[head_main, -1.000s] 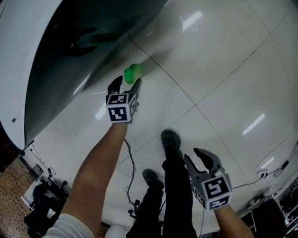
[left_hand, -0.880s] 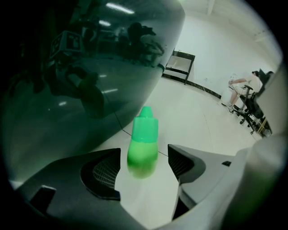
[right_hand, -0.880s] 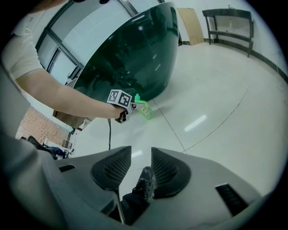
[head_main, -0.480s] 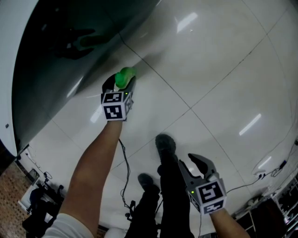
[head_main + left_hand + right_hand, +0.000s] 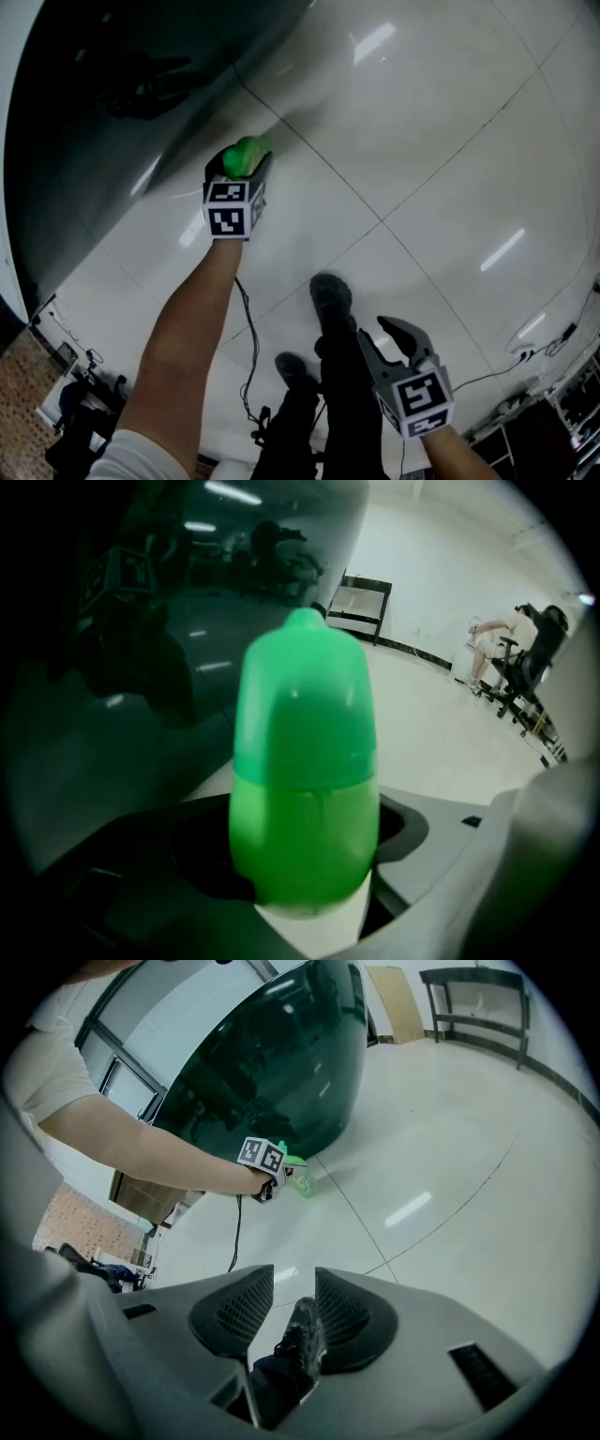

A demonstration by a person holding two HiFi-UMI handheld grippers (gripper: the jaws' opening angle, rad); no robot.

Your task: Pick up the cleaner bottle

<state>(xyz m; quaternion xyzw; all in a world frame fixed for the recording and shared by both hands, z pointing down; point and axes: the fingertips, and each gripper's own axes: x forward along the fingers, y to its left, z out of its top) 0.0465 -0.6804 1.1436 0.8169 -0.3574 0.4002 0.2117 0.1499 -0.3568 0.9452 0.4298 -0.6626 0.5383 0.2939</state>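
A smooth, rounded green plastic bottle (image 5: 305, 771) (domed cap) stands on the glossy tiled floor (image 5: 422, 112) between the left tongs (image 5: 240, 169), which have just been opening wide. The right tongs (image 5: 292, 1302) are slightly apart.

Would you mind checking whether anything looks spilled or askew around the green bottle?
Nothing stands out: the cleaner bottle stands upright on the glossy floor beside the dark curved surface, with no spill showing.
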